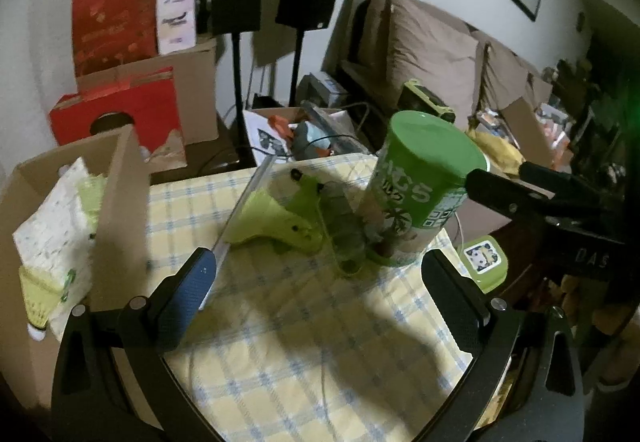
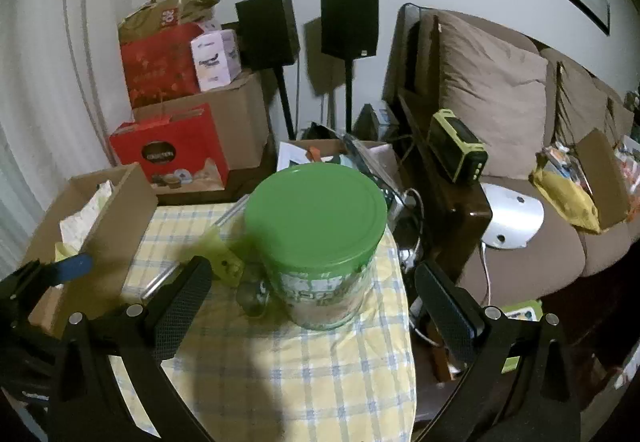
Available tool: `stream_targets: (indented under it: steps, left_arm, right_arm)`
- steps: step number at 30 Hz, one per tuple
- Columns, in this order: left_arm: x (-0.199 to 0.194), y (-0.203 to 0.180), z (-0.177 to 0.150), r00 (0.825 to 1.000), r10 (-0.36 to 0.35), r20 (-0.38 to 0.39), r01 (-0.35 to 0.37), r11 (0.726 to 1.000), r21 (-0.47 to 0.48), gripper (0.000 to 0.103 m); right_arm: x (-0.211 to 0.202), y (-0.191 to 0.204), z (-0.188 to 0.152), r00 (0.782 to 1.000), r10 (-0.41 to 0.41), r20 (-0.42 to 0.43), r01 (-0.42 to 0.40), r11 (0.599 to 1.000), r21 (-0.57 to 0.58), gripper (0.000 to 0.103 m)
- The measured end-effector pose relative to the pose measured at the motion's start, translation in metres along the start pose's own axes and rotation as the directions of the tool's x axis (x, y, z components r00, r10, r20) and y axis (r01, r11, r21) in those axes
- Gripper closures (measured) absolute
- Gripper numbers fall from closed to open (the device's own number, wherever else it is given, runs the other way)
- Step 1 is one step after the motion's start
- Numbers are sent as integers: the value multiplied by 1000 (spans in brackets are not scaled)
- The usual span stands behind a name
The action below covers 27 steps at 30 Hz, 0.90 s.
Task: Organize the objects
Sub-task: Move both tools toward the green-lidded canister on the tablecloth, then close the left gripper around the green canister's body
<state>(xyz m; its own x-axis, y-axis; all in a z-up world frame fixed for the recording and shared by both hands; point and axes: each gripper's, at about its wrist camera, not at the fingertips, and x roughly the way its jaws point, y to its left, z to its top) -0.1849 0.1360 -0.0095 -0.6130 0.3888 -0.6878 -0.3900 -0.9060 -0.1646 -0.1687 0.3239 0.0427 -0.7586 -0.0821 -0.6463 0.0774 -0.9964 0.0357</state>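
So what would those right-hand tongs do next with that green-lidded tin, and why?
Probably ease forward and close on the round green-lidded tin. The right tongs are open, the tin stands upright on the yellow checked tablecloth just ahead of the gap, untouched. The open cardboard box at left looks a likely destination.

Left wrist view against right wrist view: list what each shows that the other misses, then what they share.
Only the left wrist view: the right tool's fingers reaching in beside the can, and a small green box below the table edge.

Only the right wrist view: a white device on the sofa, and the left tool's blue pad by the carton.

Both: the can, checked cloth, green toy, carton, speakers.
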Motion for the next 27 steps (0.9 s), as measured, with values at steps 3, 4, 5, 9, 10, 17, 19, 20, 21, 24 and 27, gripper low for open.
stream_targets:
  steps: [3,4,5,9,10,17,19,20,21,24,27]
  left_arm:
    - [12,-9,-1,1000,6,9,-6,1000,23,0]
    - [17,-11,-2,1000,6,14,-7,1000,31,0]
    - [21,-13,-2,1000,11,22,-12,999,38,0]
    - [31,-20,-4,998,19,67,-23,998,58,0]
    - [34,-22,-4,997,16,69,-20,998,61,0]
    - [55,-36,-2,997,-52,65,45,992,114,0]
    - [60,-39,-1,995,-77,64,69,991,116,0]
    - [63,-40,-1,994,-89,63,82,990,113,0]
    - [66,-40,-1,992,-105,65,97,989,109,0]
    - [75,-43,1,991,-115,63,108,988,112,0]
    - [83,-45,1,989,-136,64,128,984,122,0]
  right_arm:
    - [9,-2,-2,1000,5,5,-5,1000,-2,1]
    - [13,-3,-2,1000,6,4,-6,1000,-2,1]
    - [16,-4,-2,1000,6,3,-6,1000,-2,1]
    - [26,-7,-3,1000,7,6,-7,1000,-11,1]
    - [29,-8,-3,1000,12,6,-12,1000,-14,1]
    - [46,0,-1,1000,17,-2,-17,998,-67,1]
    - [53,1,0,1000,10,-10,-11,997,-78,1]
    - [55,1,0,1000,9,-12,-10,997,-80,1]
    - [58,1,1,1000,8,-16,-10,997,-82,1]
    - [64,-2,4,1000,13,-20,-15,997,-79,1]
    - [69,-5,6,999,25,-24,-27,997,-79,1]
